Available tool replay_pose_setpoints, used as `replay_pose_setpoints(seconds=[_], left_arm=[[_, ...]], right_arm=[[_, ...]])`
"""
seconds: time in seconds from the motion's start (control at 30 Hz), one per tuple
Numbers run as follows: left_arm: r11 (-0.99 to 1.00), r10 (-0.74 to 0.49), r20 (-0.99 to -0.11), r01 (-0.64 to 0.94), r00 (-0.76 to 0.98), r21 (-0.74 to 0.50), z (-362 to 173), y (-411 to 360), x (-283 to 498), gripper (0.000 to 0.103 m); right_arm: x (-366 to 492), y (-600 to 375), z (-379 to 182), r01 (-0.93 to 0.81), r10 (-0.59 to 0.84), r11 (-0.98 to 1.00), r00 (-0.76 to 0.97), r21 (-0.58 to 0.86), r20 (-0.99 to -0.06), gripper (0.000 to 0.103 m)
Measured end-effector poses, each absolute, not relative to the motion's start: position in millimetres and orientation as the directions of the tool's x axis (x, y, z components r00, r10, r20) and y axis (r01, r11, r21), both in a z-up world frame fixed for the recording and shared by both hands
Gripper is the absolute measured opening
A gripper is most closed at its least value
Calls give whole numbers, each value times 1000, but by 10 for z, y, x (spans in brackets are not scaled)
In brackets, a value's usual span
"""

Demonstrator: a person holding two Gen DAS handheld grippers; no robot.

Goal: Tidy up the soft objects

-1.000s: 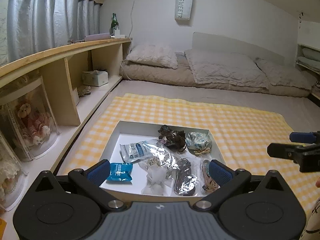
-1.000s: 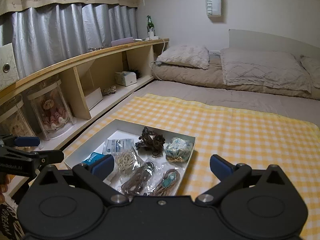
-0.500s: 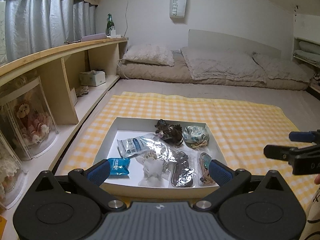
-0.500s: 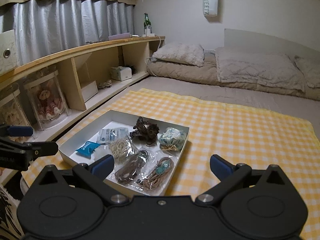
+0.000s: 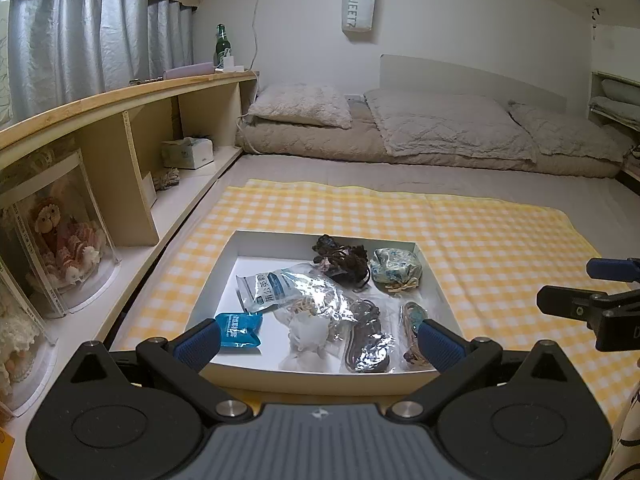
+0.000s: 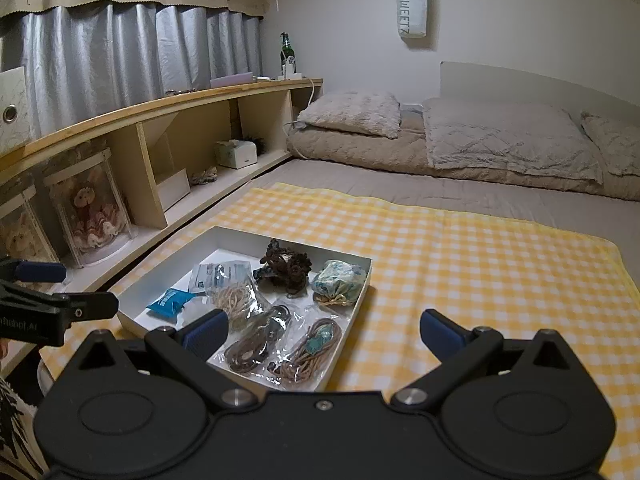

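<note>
A shallow white box [image 5: 320,238] [image 6: 362,302] lies on a yellow checked cloth [image 5: 480,248] [image 6: 480,264]. Inside are a dark brown tangle [image 5: 344,258] [image 6: 288,266], a blue-green drawstring pouch [image 5: 395,269] [image 6: 339,282], a small blue packet [image 5: 239,329] [image 6: 170,300], a white-blue sachet [image 5: 266,286], and clear bags of cords [image 5: 366,334] [image 6: 260,338]. My left gripper [image 5: 318,340] hangs open just above the box's near edge, empty. My right gripper [image 6: 322,332] is open over the box's near right corner, empty.
A low wooden shelf [image 5: 132,148] [image 6: 180,140] runs along the left, holding boxed dolls [image 5: 60,232], a tissue box [image 5: 187,153] and a green bottle [image 5: 223,46]. Bedding and pillows [image 5: 440,128] lie at the back. The other gripper shows at each view's edge.
Both grippers have drawn back and risen a little, so the box sits farther ahead in each view. Nothing in the box has moved and both stay open.
</note>
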State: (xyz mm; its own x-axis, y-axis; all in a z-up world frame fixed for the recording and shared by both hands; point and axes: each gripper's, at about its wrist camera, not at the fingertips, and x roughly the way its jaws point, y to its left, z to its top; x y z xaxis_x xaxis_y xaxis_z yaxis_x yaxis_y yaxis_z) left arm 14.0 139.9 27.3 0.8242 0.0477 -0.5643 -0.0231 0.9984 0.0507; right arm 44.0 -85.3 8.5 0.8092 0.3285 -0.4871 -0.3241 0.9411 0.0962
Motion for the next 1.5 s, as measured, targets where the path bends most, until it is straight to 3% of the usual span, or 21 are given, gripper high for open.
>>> replay_pose_setpoints(seconds=[1.5], left_arm=[[998,52,-566,-27,823,53,273,1414,149,103]], right_arm=[[432,-820,46,-344,344,934,795,95,-500,103]])
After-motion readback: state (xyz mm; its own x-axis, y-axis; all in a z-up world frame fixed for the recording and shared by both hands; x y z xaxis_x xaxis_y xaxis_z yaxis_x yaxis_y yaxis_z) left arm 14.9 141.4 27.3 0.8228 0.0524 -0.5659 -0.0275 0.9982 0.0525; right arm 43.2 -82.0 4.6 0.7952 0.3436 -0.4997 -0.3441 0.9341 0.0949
